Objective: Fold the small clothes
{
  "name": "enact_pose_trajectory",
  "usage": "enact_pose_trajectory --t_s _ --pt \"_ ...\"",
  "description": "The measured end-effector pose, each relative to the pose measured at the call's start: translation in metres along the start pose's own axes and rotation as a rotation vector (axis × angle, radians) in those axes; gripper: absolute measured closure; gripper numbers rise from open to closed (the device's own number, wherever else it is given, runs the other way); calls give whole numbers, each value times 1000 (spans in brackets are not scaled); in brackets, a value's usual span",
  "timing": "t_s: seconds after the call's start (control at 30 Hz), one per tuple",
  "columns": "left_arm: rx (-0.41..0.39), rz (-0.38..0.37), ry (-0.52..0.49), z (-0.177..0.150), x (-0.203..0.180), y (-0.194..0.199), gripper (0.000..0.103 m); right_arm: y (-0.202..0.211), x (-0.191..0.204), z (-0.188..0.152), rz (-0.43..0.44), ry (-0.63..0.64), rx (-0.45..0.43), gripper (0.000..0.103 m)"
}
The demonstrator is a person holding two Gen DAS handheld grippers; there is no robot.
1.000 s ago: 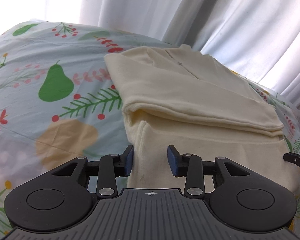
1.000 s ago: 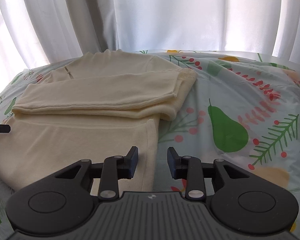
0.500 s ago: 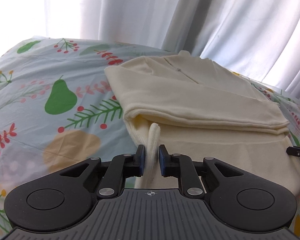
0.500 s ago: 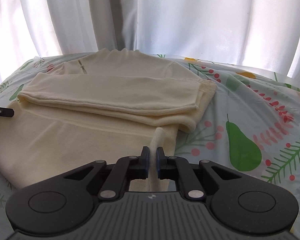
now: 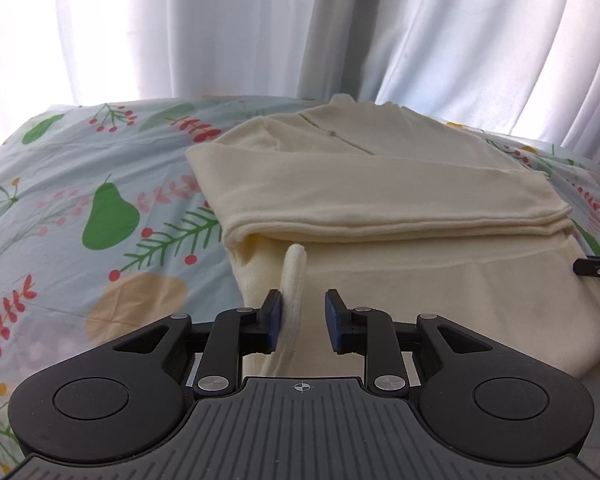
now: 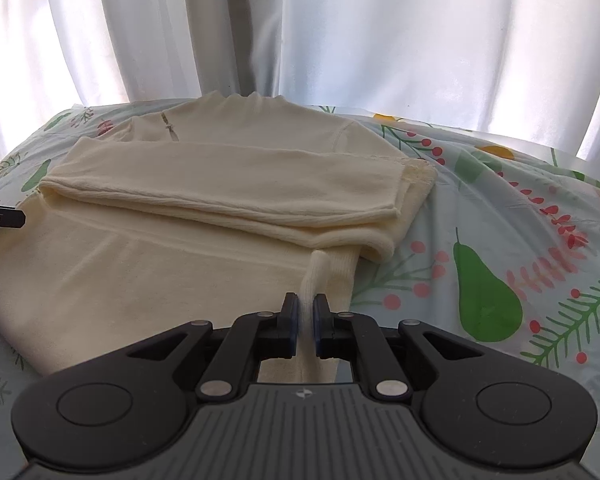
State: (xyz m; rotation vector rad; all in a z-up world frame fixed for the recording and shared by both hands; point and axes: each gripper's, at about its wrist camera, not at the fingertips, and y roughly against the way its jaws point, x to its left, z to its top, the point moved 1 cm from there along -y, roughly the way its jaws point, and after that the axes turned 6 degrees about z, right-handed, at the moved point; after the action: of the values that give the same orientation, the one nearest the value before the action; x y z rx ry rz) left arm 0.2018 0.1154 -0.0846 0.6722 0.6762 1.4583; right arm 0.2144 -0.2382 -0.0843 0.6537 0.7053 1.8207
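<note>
A cream long-sleeved top (image 5: pixel 380 200) lies on the patterned sheet with both sleeves folded across its chest; it also shows in the right wrist view (image 6: pixel 220 208). My left gripper (image 5: pixel 303 320) is at the hem's left corner with its jaws apart; a raised pinch of hem (image 5: pixel 294 276) stands against the left pad. My right gripper (image 6: pixel 307 322) is shut on the hem's right corner, and a fold of cloth (image 6: pixel 314 276) rises between its pads. Each gripper's tip shows at the edge of the other view.
The sheet (image 5: pixel 100 216) has pears, leaves and berries printed on it and shows on both sides of the top (image 6: pixel 500 280). White curtains (image 6: pixel 340 40) hang close behind the top's collar.
Both grippers closed on the hem corners and lifted them. Since half a second ago the left jaws have spread apart, while the right stays shut on the cloth.
</note>
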Motion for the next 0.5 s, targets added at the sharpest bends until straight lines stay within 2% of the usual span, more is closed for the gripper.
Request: enact_pose_trajectory --t_s 0.07,0.13,0.17,0.27,0.4,0.5 --pt "16 -9 13 0 2 -9 77 -4 -3 1 0 -9 11 95" --pt "44 -11 31 1 4 -18 89 -7 -4 1 -5 -12 14 95" --pt "42 -11 42 2 5 -18 92 -8 -4 1 -9 -12 11 95" --pt "5 -48 42 6 5 -4 94 -3 -1 1 -29 -2 -14 97" --pt "-102 -138 30 27 7 43 94 28 -3 10 -16 -17 -122 98" --pt "-201 -147 66 60 18 63 94 43 -9 35 -17 -17 -215 98"
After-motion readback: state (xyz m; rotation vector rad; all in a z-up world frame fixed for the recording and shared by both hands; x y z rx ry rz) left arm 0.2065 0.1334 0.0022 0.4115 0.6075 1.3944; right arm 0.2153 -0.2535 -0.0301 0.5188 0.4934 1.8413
